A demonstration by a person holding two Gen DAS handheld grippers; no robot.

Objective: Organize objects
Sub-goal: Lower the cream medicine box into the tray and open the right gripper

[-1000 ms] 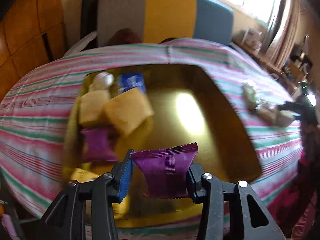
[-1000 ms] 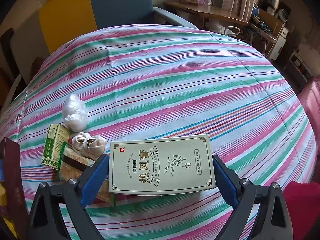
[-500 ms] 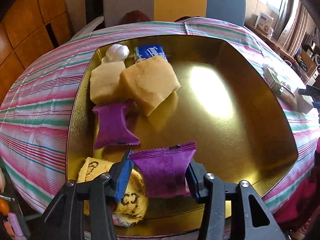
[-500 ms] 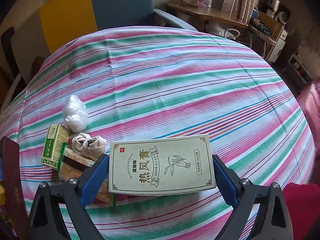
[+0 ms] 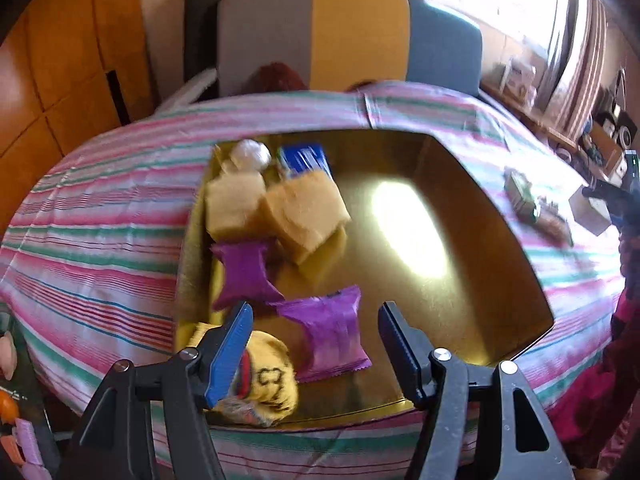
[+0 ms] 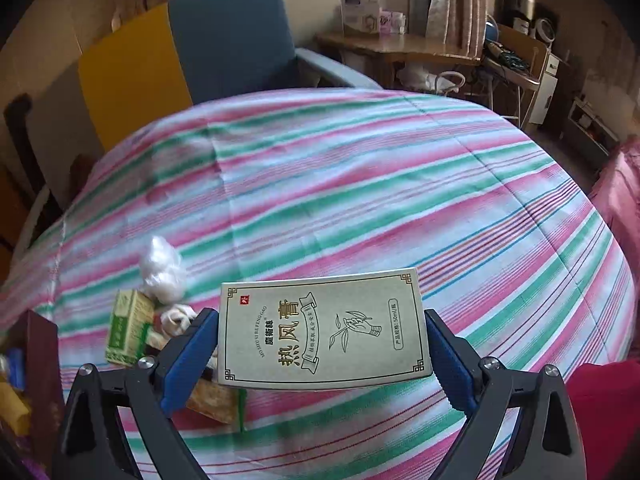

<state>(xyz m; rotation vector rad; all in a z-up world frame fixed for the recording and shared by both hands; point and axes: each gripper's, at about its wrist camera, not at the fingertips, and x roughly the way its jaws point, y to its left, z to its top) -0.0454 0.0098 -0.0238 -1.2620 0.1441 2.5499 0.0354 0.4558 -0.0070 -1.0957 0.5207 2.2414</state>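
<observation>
Gold tray [image 5: 500, 280] gleaming on the pink-green-white striped cloth [image 5: 100, 240]; purple packet [image 5: 332, 336] at the tray's six o'clock, yellow sponges [image 5: 304, 212] at ten; cream box [image 6: 320, 332], gold-bordered, between blue pads [image 6: 188, 360].

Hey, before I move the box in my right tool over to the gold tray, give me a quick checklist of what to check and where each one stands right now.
1. Right tool gripping the box: ok, a pad is on each short end.
2. Left tool let go of the purple packet: ok, it is open and the packet lies in the gold tray.
3. Free space in the tray: ok, its right half is bare.
4. Left tool clear of the drop spot: not ok, it hangs over the tray's near edge.
5. Box level: ok, only slightly tilted.
6. Items left on the tablecloth, green box and white wad: cannot tell whether they block the path.
</observation>
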